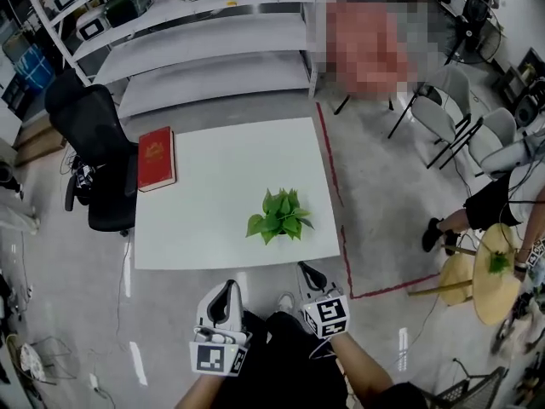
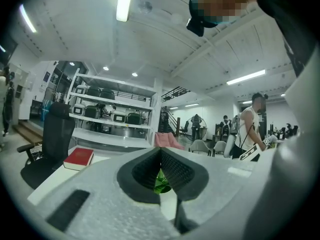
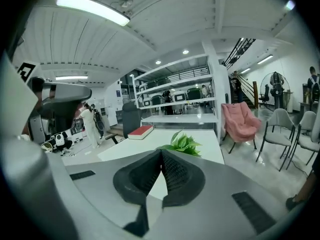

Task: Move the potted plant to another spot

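Ahead of left gripper point(image 1: 230, 286) and right gripper point(image 1: 308, 269), potted plant point(image 1: 279, 216) on table point(image 1: 213, 186).

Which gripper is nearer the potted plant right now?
The right gripper: it sits off the table's near edge, closest to the potted plant; the left gripper is farther left.

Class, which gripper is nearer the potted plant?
Right. The right gripper is just off the table, facing the potted plant; the left gripper is farther back and leftward.
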{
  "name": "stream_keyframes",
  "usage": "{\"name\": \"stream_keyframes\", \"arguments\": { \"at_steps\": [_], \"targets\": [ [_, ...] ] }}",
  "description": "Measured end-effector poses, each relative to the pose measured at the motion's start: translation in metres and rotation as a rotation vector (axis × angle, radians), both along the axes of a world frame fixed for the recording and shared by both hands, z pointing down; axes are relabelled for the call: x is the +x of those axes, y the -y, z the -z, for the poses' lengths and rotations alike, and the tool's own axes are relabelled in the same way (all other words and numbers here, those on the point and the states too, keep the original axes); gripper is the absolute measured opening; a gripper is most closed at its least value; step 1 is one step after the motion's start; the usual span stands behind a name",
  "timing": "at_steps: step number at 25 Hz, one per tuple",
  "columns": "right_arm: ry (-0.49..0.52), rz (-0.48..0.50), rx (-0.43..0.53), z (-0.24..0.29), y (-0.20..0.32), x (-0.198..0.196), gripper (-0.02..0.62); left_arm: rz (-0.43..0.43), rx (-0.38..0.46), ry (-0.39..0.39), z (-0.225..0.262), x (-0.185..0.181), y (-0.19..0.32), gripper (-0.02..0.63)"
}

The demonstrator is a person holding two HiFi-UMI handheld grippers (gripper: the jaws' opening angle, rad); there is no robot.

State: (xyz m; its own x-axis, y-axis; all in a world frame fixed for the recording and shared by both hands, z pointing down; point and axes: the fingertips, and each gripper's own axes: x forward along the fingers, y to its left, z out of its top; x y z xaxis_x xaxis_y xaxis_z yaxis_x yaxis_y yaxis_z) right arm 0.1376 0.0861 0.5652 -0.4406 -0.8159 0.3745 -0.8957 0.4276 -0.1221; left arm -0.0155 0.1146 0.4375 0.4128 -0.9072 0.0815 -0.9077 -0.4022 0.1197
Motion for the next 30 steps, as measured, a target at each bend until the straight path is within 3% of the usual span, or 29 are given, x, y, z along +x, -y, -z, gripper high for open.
{"name": "stream_keyframes", "arguments": {
  "at_steps": [9,17,24,30],
  "targets": [
    [-0.03,0.084,-0.034,-0.015,0.022,-0.015,0.012,0.047,-0.005,-0.021,-0.007,-0.005,0.018,0.014],
    [-0.087,0.147,-0.087,-0.036,0.043,-0.025,0.011,0.04,0.004,-0.03,-0.01,-0.008,0.04,0.014],
    [-0.191,0.21,-0.145,-0.06,0.06,-0.04,0.012,0.033,-0.003,-0.039,-0.013,-0.015,0.063,0.014],
    [-0.179,0.157,-0.209,-0.085,0.074,-0.038,0.012,0.01,-0.017,-0.042,-0.016,-0.018,0.085,0.014]
  ]
}}
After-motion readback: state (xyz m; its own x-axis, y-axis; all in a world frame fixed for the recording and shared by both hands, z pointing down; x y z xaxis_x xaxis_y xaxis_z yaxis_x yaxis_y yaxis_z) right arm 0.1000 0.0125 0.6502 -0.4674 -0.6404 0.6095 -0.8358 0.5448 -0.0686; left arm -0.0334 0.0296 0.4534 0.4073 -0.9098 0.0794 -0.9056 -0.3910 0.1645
